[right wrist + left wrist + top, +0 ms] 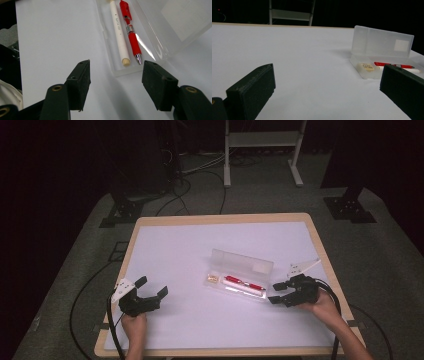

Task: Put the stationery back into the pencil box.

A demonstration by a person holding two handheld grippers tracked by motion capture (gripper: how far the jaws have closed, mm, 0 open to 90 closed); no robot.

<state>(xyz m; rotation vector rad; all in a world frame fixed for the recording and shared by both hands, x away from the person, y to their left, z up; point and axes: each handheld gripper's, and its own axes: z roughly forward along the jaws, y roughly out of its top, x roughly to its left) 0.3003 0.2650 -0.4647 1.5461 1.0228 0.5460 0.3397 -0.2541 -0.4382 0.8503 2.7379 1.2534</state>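
We have the clear plastic pencil case (240, 275) lying open near the middle-right of the counter (175, 245), its lid standing up behind the tray so the contents are easy to reach from our side. In the tray lie a red pen (130, 31) and a white pen (119, 35) side by side, with a small eraser (366, 66) at the far end from our right hand. Our right tool (277, 292) sits just beside the near end of the case, jaws spread and holding nothing, aimed along the pens' tips, which we judge suits a reach into the tray or a push on the lid. Our left tool (152, 289) rests well apart on the bare counter, jaws also spread and empty, pointing toward the case, probably ready to steady it. The counter is a pale white sheet with a light wooden edge, evenly lit. Around it the room is dark: grey carpet, black cables, stand feet and a white metal frame (262, 140) behind.
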